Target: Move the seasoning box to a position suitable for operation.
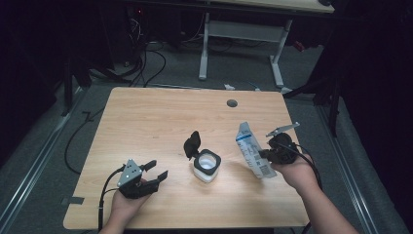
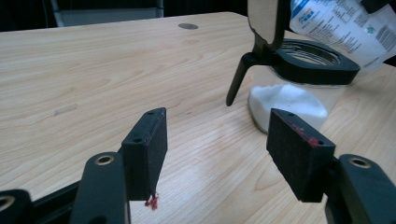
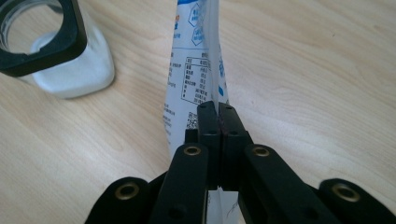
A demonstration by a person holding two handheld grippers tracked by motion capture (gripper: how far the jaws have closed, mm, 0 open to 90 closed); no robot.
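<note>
A clear jar (image 1: 206, 168) with a black square collar and white powder in its bottom stands mid-table, its black flip lid (image 1: 192, 144) raised. In the left gripper view the jar (image 2: 299, 79) sits just beyond my open left gripper (image 2: 224, 140), which holds nothing. That left gripper (image 1: 157, 170) rests near the front left of the table, pointing at the jar. My right gripper (image 1: 263, 154) is shut on a white and blue printed pouch (image 1: 252, 150), held upright to the right of the jar. In the right gripper view the right gripper (image 3: 218, 109) pinches the pouch (image 3: 194, 60) edge-on.
The wooden table (image 1: 146, 117) has a round grommet hole (image 1: 232, 103) near its far edge. Beyond it stands another desk frame (image 1: 241, 34) with cables on the floor. Bare wood lies left of and behind the jar.
</note>
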